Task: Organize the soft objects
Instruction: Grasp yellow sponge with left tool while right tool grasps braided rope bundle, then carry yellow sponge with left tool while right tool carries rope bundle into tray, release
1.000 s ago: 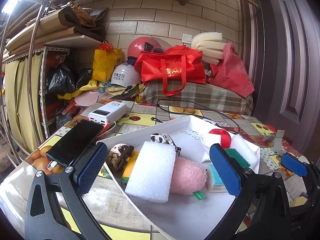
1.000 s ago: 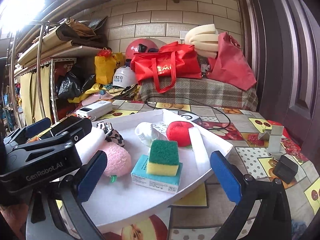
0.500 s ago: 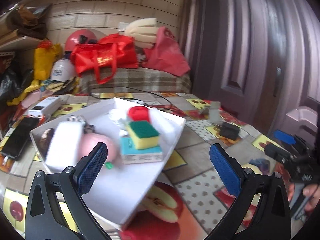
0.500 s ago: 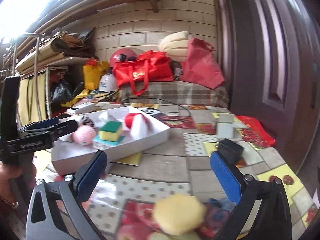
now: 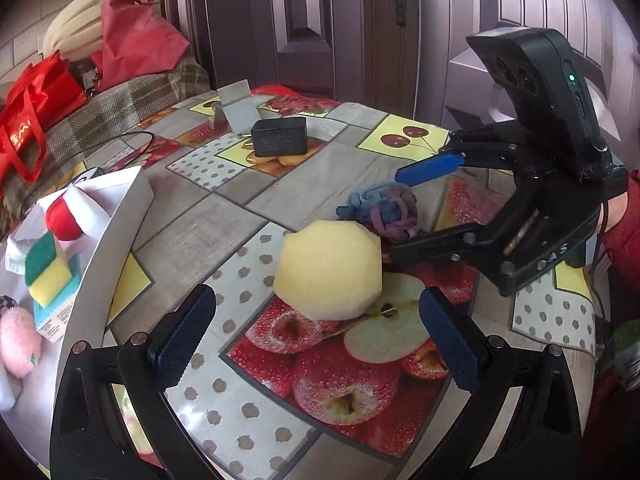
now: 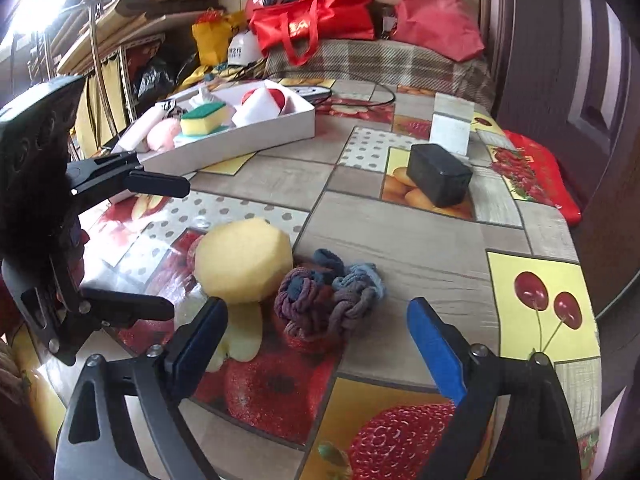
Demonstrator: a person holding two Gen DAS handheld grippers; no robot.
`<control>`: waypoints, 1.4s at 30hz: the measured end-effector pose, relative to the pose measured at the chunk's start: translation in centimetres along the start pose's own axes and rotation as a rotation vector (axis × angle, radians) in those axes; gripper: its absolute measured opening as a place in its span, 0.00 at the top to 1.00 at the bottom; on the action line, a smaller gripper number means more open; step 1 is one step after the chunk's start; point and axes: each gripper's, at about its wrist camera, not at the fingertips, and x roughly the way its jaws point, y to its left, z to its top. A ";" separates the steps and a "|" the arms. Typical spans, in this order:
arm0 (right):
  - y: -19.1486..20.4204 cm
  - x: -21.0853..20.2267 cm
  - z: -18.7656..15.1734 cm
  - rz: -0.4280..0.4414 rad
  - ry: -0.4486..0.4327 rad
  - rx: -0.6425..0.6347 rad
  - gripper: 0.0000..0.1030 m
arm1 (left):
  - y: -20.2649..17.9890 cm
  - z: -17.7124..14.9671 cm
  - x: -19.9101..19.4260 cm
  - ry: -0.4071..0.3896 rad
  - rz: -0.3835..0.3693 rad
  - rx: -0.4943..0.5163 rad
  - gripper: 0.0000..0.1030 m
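Note:
A yellow faceted sponge (image 5: 328, 268) lies on the fruit-print tablecloth, touching a blue and purple knotted rope toy (image 5: 384, 210). My left gripper (image 5: 320, 340) is open and empty, just short of the sponge. My right gripper (image 6: 318, 338) is open and empty, its fingers either side of the rope toy (image 6: 326, 300), beside the sponge (image 6: 244, 260). The right gripper also shows in the left wrist view (image 5: 404, 214). A white tray (image 6: 240, 142) at the far left holds a green and yellow sponge (image 6: 202, 118), a pink plush (image 5: 18, 340), a red ball (image 5: 62, 222) and white foam.
A black power adapter (image 6: 438, 174) and a small white card stand (image 6: 450, 128) sit on the table beyond the toys. A plaid-covered bench with red bags (image 6: 316, 20) stands behind. The table's right edge (image 6: 588, 280) borders a dark door.
Both grippers have swung right, away from the tray, and come down close to the yellow sponge and the rope toy. The tray now lies off to the left.

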 end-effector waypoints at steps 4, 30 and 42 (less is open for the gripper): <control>-0.6 2.2 0.4 0.005 0.059 0.003 0.54 | 0.2 0.3 0.9 0.028 0.005 -0.016 0.01; -2.5 -1.6 0.6 -0.156 -0.173 0.163 0.67 | 1.0 1.2 -2.3 -0.263 0.344 -0.150 0.44; 1.5 -1.3 2.2 -0.219 -0.292 0.180 0.67 | 3.1 -0.6 -5.4 -0.398 0.421 -0.262 0.43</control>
